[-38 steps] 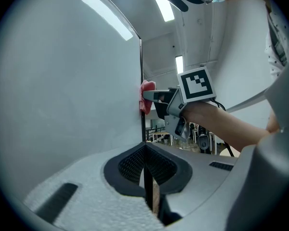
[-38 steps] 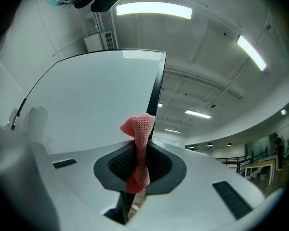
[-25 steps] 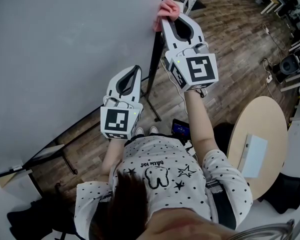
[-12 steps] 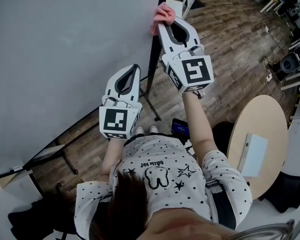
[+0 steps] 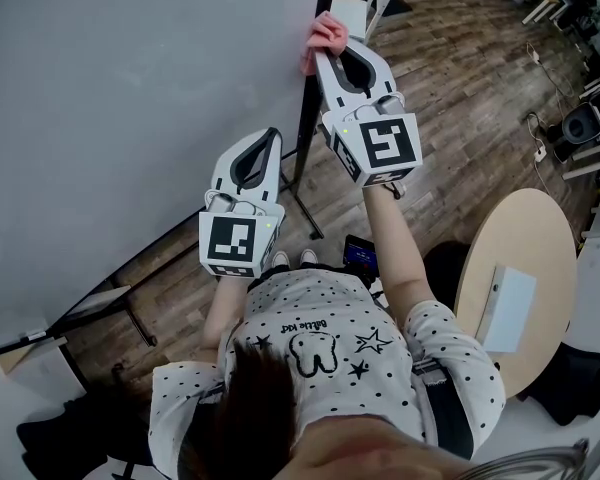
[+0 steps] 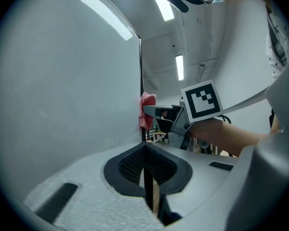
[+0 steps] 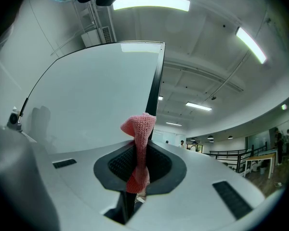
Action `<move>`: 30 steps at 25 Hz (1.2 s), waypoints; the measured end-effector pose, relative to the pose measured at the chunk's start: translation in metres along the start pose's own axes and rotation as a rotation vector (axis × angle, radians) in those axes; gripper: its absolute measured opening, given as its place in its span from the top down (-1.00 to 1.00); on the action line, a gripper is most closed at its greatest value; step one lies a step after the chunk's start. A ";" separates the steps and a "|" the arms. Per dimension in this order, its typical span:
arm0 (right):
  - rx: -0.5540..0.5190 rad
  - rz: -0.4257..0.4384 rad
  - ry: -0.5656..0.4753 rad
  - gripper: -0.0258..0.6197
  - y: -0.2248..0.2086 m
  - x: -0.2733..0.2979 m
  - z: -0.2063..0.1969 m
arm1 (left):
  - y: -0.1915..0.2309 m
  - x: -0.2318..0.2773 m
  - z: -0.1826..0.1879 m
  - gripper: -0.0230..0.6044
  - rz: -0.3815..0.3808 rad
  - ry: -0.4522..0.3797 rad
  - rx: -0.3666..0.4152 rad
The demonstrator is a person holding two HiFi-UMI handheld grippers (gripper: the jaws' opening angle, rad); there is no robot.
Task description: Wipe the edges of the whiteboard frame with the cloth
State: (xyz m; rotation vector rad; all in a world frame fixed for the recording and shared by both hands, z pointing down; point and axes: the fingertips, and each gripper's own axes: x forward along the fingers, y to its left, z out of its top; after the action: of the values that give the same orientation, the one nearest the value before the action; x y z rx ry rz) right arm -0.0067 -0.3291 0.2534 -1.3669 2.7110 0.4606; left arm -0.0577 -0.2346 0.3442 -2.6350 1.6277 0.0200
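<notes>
Wood-plank flooring (image 5: 460, 88) lies below a smooth grey whiteboard (image 5: 130, 98). Right tongs (image 5: 327, 53) pinch a crumpled pink knitted cloth (image 5: 323, 34) against its thin black frame (image 5: 307, 128). Left tongs (image 5: 271, 138), pressed together and empty, hover alongside.

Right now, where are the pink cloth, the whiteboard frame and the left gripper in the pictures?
pink cloth (image 5: 326, 34): head view, on its bunched upper part.
whiteboard frame (image 5: 307, 118): head view, on the black side strip.
left gripper (image 5: 272, 135): head view, between its closed fingertips.
</notes>
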 end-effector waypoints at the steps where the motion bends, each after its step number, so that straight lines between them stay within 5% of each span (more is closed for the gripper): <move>1: -0.001 0.000 0.001 0.82 0.000 0.000 -0.001 | 0.000 0.000 0.000 0.88 -0.001 0.001 0.000; 30: -0.002 -0.051 -0.001 0.83 0.004 -0.009 -0.012 | 0.000 0.000 -0.001 0.88 -0.002 0.007 0.001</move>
State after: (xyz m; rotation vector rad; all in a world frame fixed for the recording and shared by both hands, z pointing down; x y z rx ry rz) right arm -0.0034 -0.3238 0.2671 -1.4315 2.6682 0.4596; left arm -0.0575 -0.2342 0.3452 -2.6395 1.6264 0.0099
